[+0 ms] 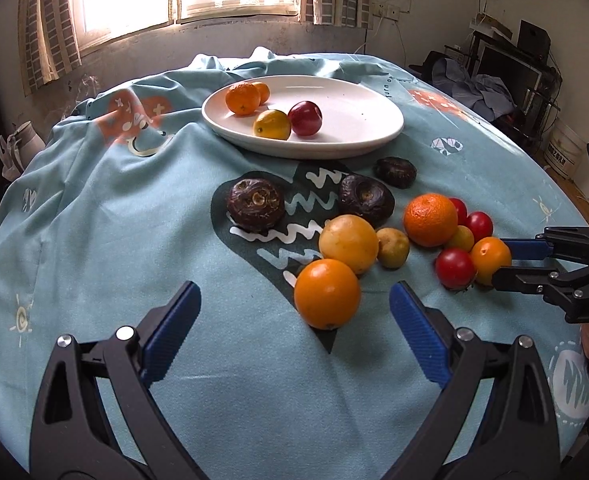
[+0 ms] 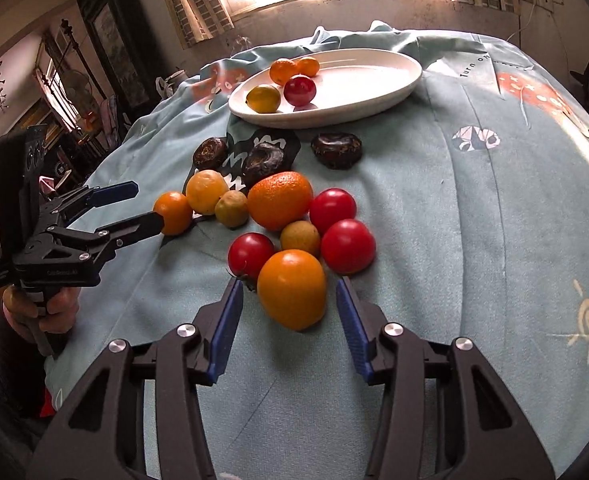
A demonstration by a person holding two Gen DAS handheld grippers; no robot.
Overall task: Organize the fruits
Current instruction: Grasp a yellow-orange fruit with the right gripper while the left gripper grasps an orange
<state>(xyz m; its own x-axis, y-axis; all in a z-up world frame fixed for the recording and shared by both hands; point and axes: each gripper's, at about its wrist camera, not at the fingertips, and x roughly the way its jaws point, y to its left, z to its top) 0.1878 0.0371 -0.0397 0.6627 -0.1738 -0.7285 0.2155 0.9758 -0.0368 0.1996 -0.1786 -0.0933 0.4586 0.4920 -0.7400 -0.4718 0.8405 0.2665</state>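
Note:
Loose fruit lies on the blue tablecloth in front of a white oval plate point(image 1: 374, 136) point(image 2: 374, 96), which holds two tangerines, a yellow fruit and a red one. My left gripper point(image 1: 294, 292) point(image 2: 148, 205) stands wide open around a smooth orange fruit point(image 1: 327, 294) point(image 2: 172, 213), with a gap on each side. My right gripper point(image 2: 288, 284) point(image 1: 506, 262) is narrower but still open. An orange fruit point(image 2: 292, 288) point(image 1: 490, 256) sits between its blue pads, and in the right wrist view a slim gap shows on both sides.
Red tomatoes point(image 2: 348, 245), a big tangerine point(image 2: 280, 200), small yellow-green fruits point(image 2: 231, 209) and three dark brown, wrinkled fruits point(image 1: 256, 204) crowd the cloth between the grippers and the plate. A hand holds the left gripper's handle point(image 2: 50, 308). The table's edge falls away at both sides.

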